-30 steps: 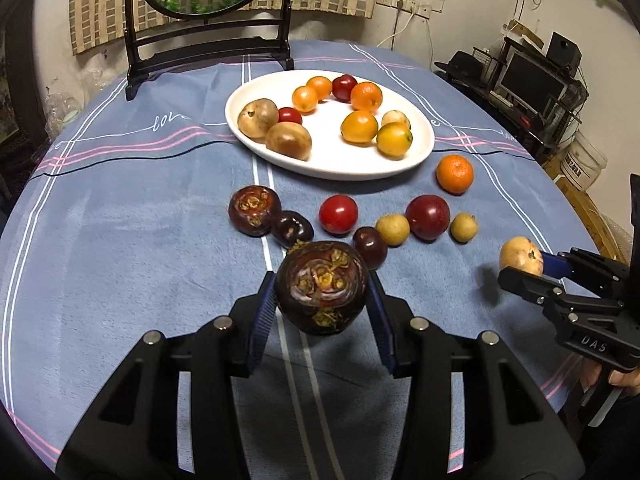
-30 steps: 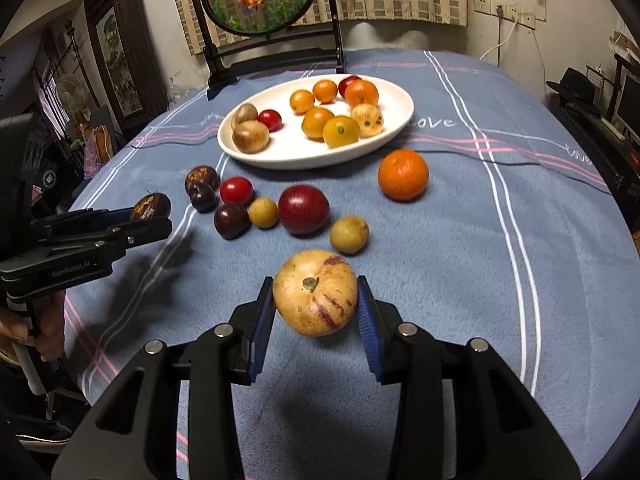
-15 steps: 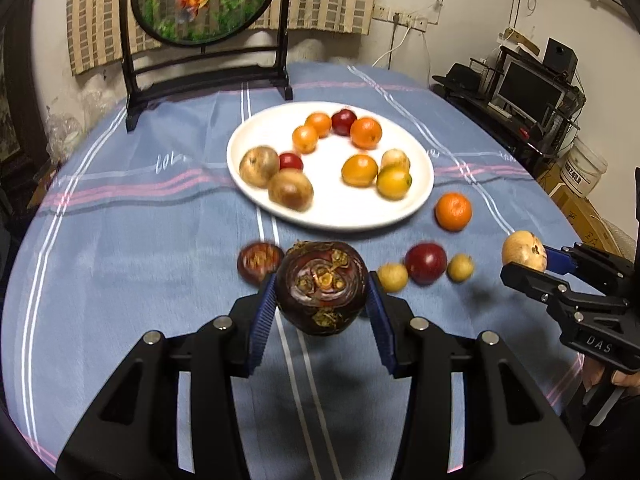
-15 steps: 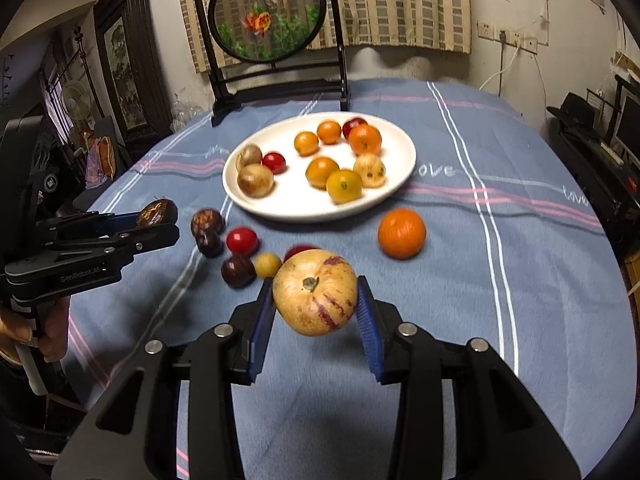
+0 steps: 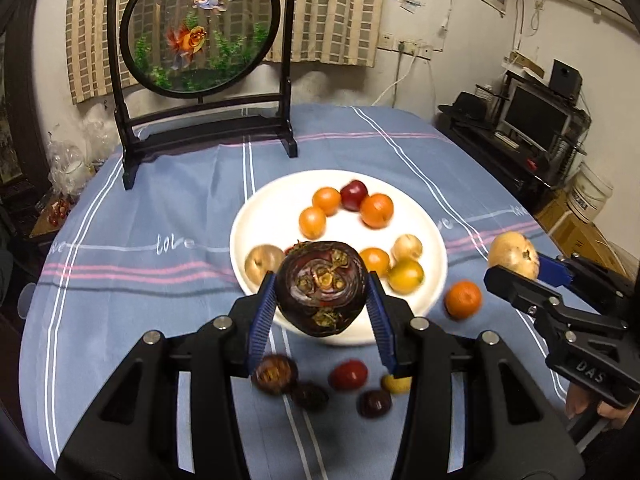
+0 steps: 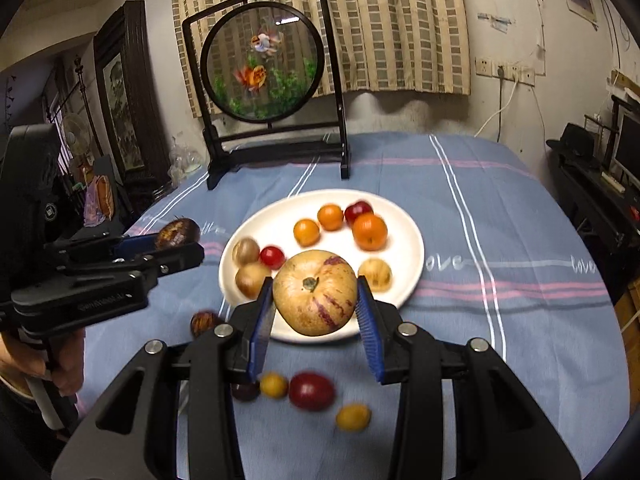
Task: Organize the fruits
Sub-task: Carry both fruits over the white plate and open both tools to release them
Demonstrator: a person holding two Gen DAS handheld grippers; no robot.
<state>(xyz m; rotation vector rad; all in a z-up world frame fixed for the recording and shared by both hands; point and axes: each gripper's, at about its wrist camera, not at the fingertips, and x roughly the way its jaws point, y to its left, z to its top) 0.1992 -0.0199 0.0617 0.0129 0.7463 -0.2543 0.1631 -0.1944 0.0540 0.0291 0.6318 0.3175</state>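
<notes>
My left gripper [image 5: 322, 300] is shut on a dark purple mangosteen [image 5: 322, 288], held in the air in front of the white plate [image 5: 260, 216]. My right gripper [image 6: 316, 300] is shut on a tan fruit with purple streaks [image 6: 316, 292], also raised near the plate's [image 6: 412, 240] front rim. Each gripper shows in the other's view: the right one [image 5: 516, 264] at the right with its tan fruit [image 5: 514, 254], the left one [image 6: 176, 240] at the left with the mangosteen [image 6: 177, 233]. The plate carries several orange, red and tan fruits.
Loose fruits lie on the blue striped cloth before the plate: a mangosteen [image 5: 276, 374], a red fruit [image 5: 348, 375], dark ones, small yellow ones [image 6: 352, 417] and an orange [image 5: 463, 299]. A round goldfish screen on a black stand [image 5: 200, 28] rises at the table's back.
Both grippers have lifted with their fruits and moved toward the plate. The loose fruits on the cloth have slid down under the fingers in both views.
</notes>
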